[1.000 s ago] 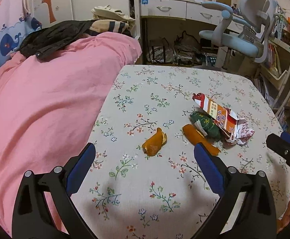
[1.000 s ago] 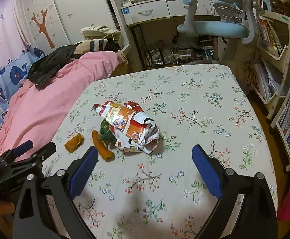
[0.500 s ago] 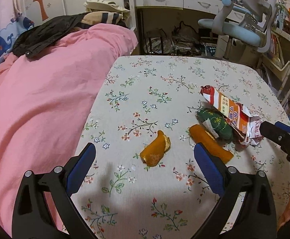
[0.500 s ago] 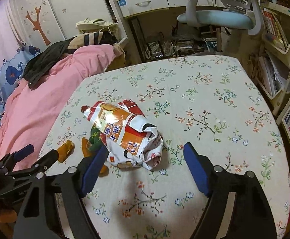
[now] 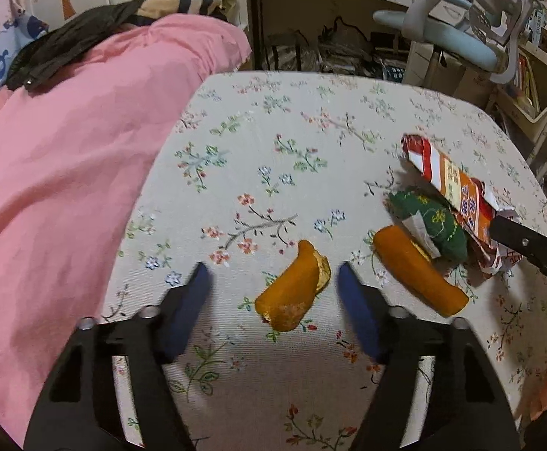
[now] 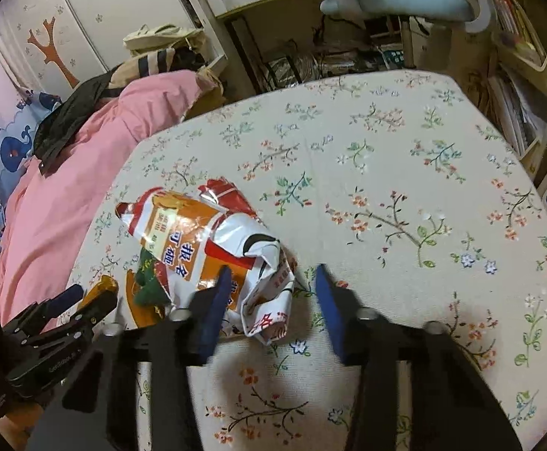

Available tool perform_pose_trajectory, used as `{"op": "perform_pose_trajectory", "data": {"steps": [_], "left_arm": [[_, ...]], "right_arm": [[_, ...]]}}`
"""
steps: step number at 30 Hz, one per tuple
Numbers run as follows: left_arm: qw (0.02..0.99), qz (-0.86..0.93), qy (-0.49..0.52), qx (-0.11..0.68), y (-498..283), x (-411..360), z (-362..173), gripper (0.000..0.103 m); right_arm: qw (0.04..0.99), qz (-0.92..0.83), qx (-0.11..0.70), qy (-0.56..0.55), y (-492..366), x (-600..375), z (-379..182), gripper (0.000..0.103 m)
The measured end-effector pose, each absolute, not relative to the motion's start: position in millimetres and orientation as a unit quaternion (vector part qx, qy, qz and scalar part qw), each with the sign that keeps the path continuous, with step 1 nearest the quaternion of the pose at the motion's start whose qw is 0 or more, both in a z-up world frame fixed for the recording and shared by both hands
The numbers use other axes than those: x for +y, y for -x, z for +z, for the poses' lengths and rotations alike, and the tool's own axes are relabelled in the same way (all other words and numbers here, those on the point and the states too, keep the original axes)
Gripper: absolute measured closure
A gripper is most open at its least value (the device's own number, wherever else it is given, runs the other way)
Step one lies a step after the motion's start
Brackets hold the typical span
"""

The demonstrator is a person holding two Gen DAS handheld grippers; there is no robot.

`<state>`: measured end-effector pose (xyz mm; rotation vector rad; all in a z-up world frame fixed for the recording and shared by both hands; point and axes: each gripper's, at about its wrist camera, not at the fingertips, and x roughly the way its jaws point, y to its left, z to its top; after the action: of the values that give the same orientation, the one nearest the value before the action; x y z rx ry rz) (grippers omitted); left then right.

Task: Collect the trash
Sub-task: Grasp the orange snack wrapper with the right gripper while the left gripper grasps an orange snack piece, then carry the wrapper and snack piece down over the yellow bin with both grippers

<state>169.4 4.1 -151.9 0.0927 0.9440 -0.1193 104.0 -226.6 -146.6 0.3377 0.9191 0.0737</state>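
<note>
Nothing's collected yet: all trash is on the floral-cloth table (image 5: 311, 120). L gripper (image 5: 273, 282), jaws just closing but apart, brackets the curled orange peel piece (image 5: 294, 293). R gripper (image 6: 273, 278), also closing, straddles the crumpled orange-white snack bag (image 6: 213, 240) edge, long peel (image 5: 416, 274) at 3 o'clock.

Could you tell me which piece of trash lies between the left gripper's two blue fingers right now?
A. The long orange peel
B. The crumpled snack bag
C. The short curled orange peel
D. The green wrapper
C: in the left wrist view the short curled orange peel sits between the blue fingers of the left gripper, apart from both pads; the long orange peel, green wrapper and snack bag lie off to the right.
</note>
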Motion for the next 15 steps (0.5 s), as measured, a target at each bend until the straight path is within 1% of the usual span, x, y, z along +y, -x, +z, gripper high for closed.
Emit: {"op": "perform_pose_trajectory", "data": {"steps": [1,2,3,8,15], "left_arm": [[0.889,-0.056,-0.052,0.451,-169,3,-152,0.058],[0.889,-0.06,-0.05,0.451,-169,2,-150,0.067],[0.887,-0.058,-0.044,0.456,-170,3,-149,0.084],[0.886,-0.056,-0.016,0.461,-170,12,-144,0.085],[0.895,-0.058,0.05,0.439,-164,38,-123,0.085]], "right_arm": [[0.88,0.037,0.444,-0.163,-104,-226,-147,0.079],[0.88,0.038,0.445,-0.164,-106,-226,-148,0.08],[0.88,0.038,0.444,-0.163,-106,-226,-146,0.085],[0.886,0.039,0.429,-0.171,-102,-228,-135,0.093],[0.898,0.029,0.395,-0.191,-89,-242,-115,0.094]]}}
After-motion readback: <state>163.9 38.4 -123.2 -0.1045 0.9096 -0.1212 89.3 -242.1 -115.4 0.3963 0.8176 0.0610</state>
